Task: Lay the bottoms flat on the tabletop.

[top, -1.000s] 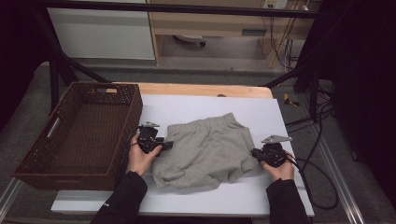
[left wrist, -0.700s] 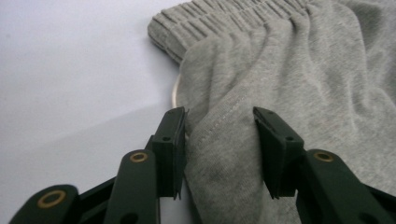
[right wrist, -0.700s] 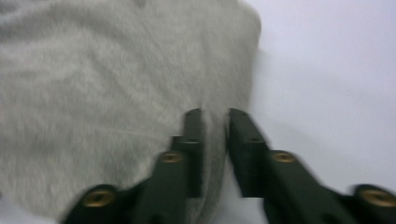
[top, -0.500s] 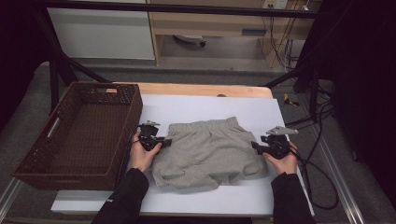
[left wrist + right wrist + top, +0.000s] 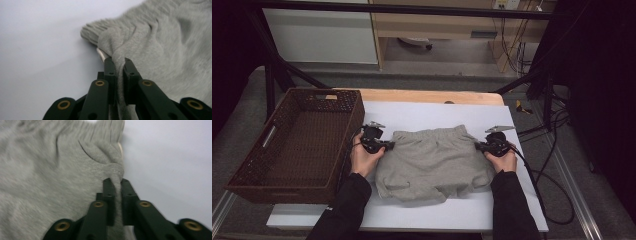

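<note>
Grey fleece shorts (image 5: 434, 162) stretched lengthwise between left gripper (image 5: 119, 65) and right gripper (image 5: 115, 185); both clamped tight on opposite waistband ends, cloth ahead of fingertips.

High view: fixed above the person's side, facing forward and down over the white table (image 5: 432, 117), far enough to include the wicker basket (image 5: 292, 145). The 2 gripper views: close range, each facing along its own jaws. All 3 share the grey shorts (image 5: 434, 162) (image 5: 162, 45) (image 5: 50, 175).
</note>
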`<control>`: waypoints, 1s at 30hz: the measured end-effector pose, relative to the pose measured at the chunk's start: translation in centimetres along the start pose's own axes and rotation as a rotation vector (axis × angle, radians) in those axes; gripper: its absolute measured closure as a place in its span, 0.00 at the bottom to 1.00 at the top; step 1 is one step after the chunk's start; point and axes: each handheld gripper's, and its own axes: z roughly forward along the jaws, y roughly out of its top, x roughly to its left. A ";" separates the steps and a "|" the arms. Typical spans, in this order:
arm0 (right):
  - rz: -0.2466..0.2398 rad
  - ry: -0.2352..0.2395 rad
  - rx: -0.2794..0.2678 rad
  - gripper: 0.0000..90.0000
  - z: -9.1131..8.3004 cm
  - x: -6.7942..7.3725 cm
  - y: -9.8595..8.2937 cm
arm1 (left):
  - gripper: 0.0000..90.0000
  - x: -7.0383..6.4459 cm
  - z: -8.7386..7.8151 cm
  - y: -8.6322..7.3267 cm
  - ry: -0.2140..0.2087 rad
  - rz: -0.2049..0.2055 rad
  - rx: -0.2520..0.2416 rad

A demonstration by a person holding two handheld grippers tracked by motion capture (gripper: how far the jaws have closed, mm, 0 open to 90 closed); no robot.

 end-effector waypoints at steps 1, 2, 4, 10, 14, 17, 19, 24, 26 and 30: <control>0.007 -0.014 -0.035 0.95 -0.4 -0.1 0.5 | 0.93 0.2 -0.3 0.8 0.011 0.000 -0.028; 0.018 -0.033 -0.084 0.95 -0.8 -0.3 1.0 | 0.93 0.5 -0.5 1.7 0.023 -0.006 -0.053; 0.034 -0.095 -0.184 0.95 -1.4 -0.5 2.0 | 0.92 1.1 -0.5 3.4 0.042 -0.029 -0.097; 0.011 -0.192 -0.157 0.56 -0.6 -0.1 2.4 | 0.52 1.2 0.0 4.1 0.036 -0.086 -0.125; 0.019 -0.110 -0.174 0.41 -1.7 0.7 1.0 | 0.31 0.5 -1.3 2.5 0.020 -0.066 -0.121; 0.030 -0.056 -0.196 0.35 -3.0 1.5 0.2 | 0.21 -0.1 -2.4 0.9 -0.006 -0.045 -0.113; 0.025 -0.030 -0.196 0.28 -3.7 2.2 -0.1 | 0.16 -0.7 -3.1 0.1 -0.022 -0.031 -0.114; 0.021 0.021 -0.205 0.24 -5.4 3.6 -1.0 | 0.07 -2.0 -3.8 -2.1 -0.096 0.011 -0.088; 0.024 0.032 -0.199 0.23 -5.8 4.1 -1.4 | 0.04 -2.5 -4.0 -2.9 -0.121 0.026 -0.073; 0.034 0.052 -0.190 0.21 -6.6 4.6 -2.2 | 0.04 -3.0 -4.2 -4.7 -0.128 0.036 -0.048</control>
